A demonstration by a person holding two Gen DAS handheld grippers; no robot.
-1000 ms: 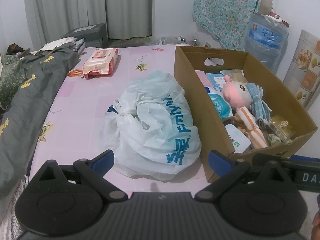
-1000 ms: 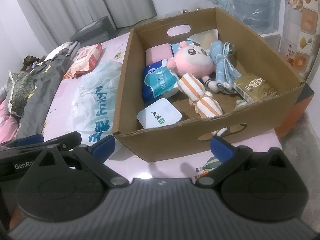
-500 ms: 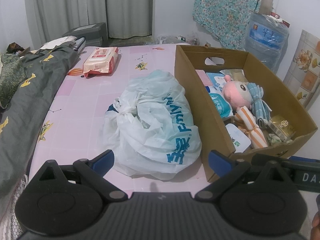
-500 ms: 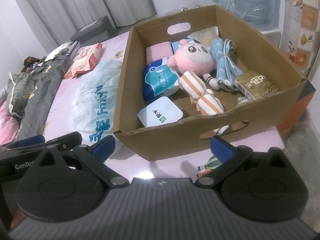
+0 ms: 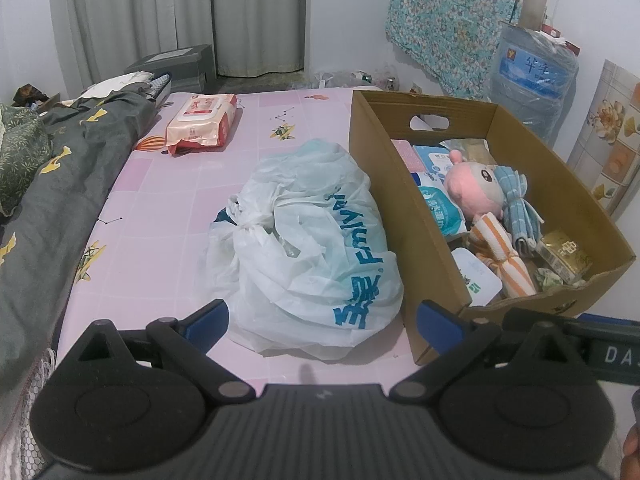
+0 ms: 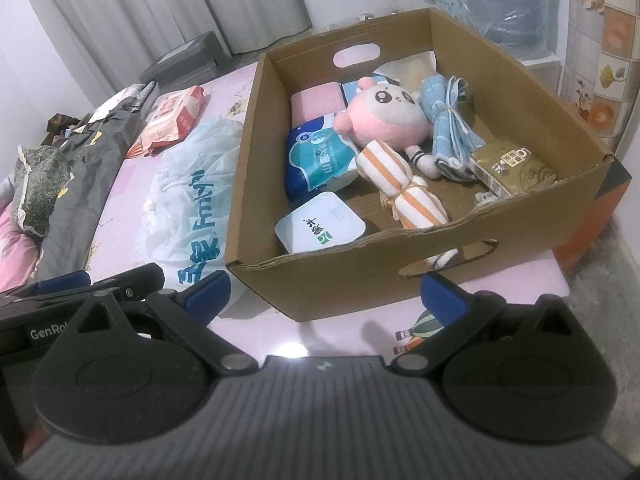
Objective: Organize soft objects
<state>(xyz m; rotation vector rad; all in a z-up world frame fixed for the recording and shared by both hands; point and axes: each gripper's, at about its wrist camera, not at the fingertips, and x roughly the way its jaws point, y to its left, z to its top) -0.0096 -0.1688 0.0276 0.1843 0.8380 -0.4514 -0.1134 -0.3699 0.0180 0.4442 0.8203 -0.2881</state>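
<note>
Dim, cool indoor light, soft shadows, a bright glare patch on the pink sheet [image 6: 298, 348], fisheye-bent, dark-cornered edges.

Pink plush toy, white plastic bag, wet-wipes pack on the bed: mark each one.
pink plush toy [image 6: 382, 120], right wrist view, on its face.
white plastic bag [image 5: 316, 240], left wrist view, on its crumpled middle.
wet-wipes pack [image 5: 202, 120], left wrist view, on its top.
</note>
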